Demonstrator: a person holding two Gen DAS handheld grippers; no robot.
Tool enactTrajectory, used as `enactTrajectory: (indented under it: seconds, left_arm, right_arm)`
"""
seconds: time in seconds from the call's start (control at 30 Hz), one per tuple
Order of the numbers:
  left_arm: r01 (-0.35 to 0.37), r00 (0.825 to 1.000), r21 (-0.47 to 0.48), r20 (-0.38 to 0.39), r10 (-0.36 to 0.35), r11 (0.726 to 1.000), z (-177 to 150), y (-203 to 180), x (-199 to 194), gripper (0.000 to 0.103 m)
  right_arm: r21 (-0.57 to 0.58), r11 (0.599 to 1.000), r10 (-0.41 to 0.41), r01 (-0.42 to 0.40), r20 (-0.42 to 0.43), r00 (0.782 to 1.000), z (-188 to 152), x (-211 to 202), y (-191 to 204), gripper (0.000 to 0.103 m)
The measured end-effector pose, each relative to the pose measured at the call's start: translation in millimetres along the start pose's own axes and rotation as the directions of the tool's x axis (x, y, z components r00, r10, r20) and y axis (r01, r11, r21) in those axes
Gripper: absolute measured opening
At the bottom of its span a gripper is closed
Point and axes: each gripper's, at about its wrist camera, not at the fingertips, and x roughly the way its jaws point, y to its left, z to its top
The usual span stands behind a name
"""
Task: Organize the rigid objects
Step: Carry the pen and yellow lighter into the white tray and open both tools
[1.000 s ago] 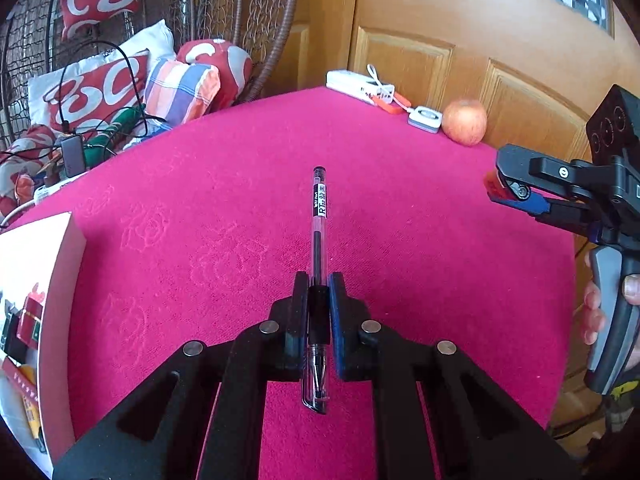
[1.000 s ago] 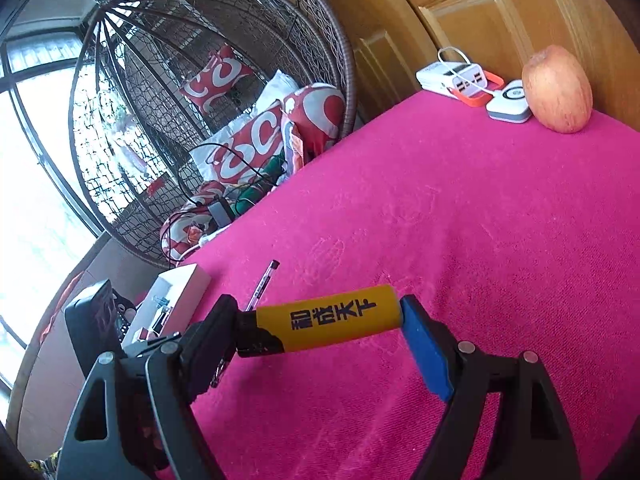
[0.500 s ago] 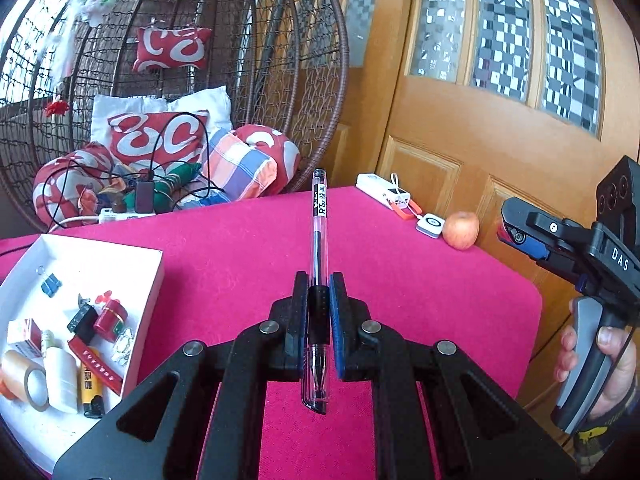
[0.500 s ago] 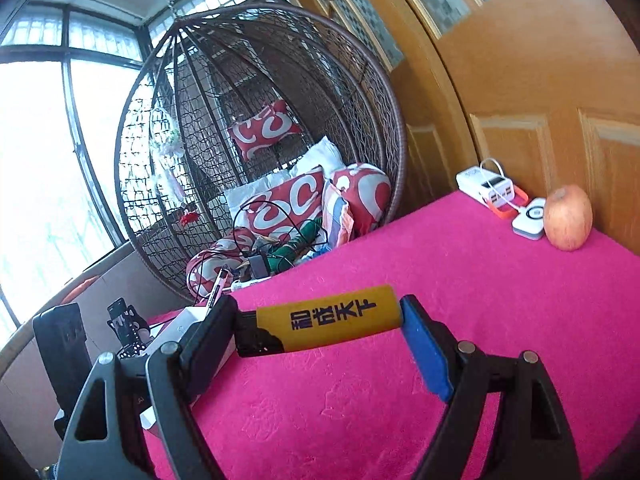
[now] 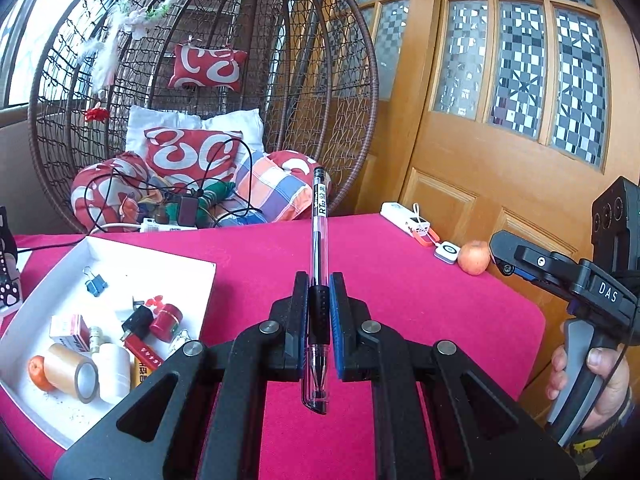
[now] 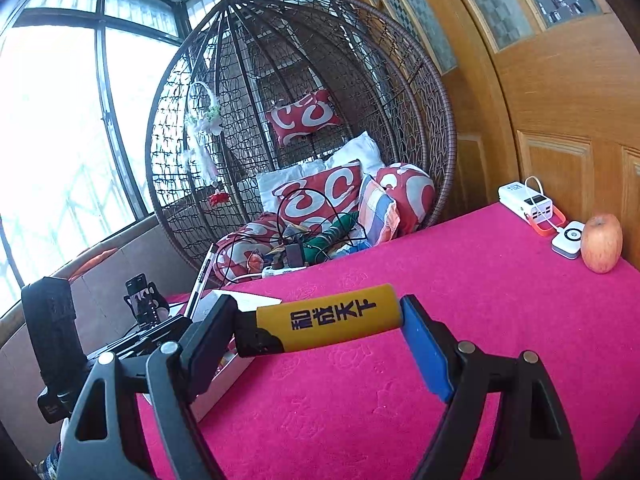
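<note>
Both grippers loaded, held above the pink table.

My left gripper [image 5: 319, 312] is clamped tight on a pen [image 5: 319, 280] at its black grip, cap end pointing away. My right gripper [image 6: 320, 320] is spread wide, gripping a yellow lighter [image 6: 326, 318] end to end. White box [image 5: 196, 276] of small items sits left; apple [image 6: 601, 242] and power bank [image 6: 526, 201] at the far edge.

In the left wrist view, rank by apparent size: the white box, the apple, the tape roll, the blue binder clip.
1. white box, clearly largest.
2. tape roll.
3. apple; it sits farther from the camera, so its place against the tape roll is unsure.
4. blue binder clip, smallest.
</note>
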Motion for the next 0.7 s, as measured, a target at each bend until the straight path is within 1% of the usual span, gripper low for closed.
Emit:
enactTrajectory:
  seconds: [0.23, 0.7]
  left_arm:
    - [-0.017, 0.999, -0.027, 0.029, 0.018, 0.999, 2, 16, -14, 0.009]
    - [-0.035, 0.998, -0.063, 0.048, 0.038, 0.997, 4, 38, -28, 0.009]
  right_arm:
    - [-0.031, 0.999, 0.022, -0.023, -0.024, 0.999, -3, 8, 20, 0.082]
    - [-0.065, 0.997, 0.045, -0.049, -0.062, 0.997, -5, 23, 46, 0.082]
